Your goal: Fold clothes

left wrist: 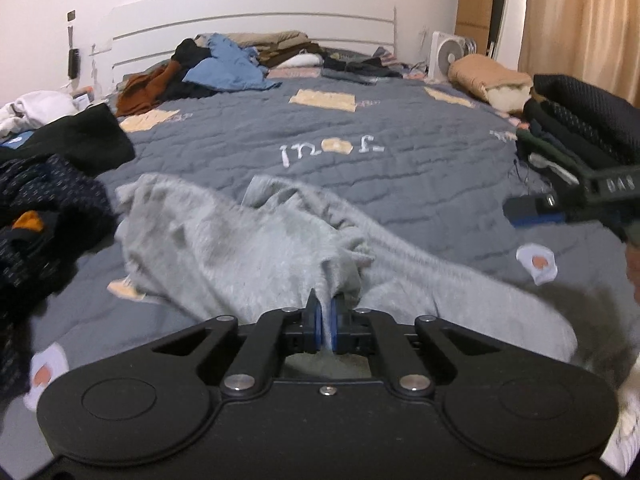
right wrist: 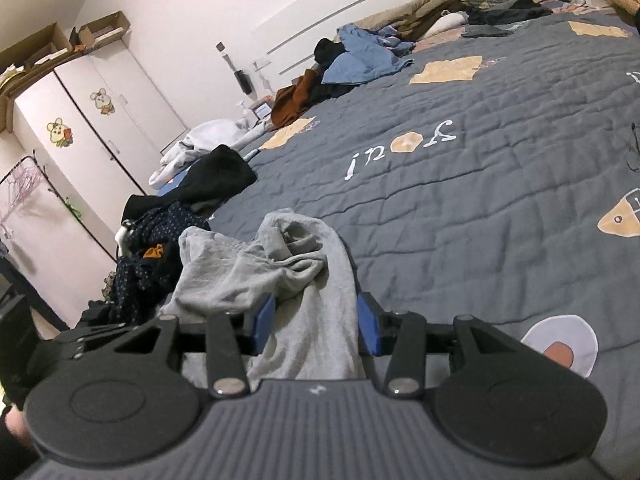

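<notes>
The grey garment (left wrist: 248, 240) lies crumpled on the grey quilt (left wrist: 400, 184), near the front edge of the bed. My left gripper (left wrist: 325, 312) is closed on a fold of it. My right gripper (right wrist: 316, 320) is open, its blue pads (right wrist: 367, 324) on both sides of the cloth. A dark dotted pile (left wrist: 36, 208) lies just beside it on the left.
</notes>
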A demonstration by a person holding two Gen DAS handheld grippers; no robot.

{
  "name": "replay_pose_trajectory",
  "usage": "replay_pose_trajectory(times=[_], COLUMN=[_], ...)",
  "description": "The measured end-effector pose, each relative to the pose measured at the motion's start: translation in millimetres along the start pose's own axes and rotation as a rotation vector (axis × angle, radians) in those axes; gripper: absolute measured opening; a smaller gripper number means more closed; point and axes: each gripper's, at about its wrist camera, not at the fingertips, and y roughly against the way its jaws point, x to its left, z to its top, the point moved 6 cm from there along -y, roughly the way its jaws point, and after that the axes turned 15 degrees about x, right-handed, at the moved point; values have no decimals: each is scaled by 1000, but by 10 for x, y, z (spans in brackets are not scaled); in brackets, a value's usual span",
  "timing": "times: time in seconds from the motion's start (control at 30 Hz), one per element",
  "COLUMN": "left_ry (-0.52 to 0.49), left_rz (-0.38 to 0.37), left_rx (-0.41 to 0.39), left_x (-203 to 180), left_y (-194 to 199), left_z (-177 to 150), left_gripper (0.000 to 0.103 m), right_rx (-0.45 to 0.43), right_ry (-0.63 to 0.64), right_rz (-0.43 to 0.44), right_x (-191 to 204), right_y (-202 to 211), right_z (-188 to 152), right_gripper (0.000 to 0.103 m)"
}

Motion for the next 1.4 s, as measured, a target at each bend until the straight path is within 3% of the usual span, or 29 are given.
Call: replay_pose_trajectory(times=[0.33,0.47,0.57,0.6,0.63,0.77,0.93,1.3,1.37,1.4], left_ry=[8,17,27,21,15,-32,-150,-269,-277,-272], left_rz=[48,60,70,74,79,106,184,263,269,268], left_rx=[155,98,38,15,-8,-47,-36,2,6,6], left_x=[-2,7,3,-22,-48,-181,-325,-352,-336,-321], left_y=[14,131,248,271,294,233,-119,-588,-620,-625], left_z=[-543,-530,-458,-396,-333,-76,158,87,73,70], left_gripper=[5,9,28,43,49,49,49,48,40,31], right_rx=[14,20,20,18,16,20,29,58,74,82], right_ry=[12,8,5,5,5,6,5,-15,-12,-8], right_rz=[13,9,10,11,12,5,-4,-22,-29,-32], right_x=[82,88,95,100,104,110,92,2,1,4], right_y=[-11,-35,-38,-37,-36,-60,-93,-243,-300,-326], right_z=[-9,-13,-7,-3,1,2,2,-12,-36,-49], right_gripper=[45,45,45,45,45,45,46,46,46,46])
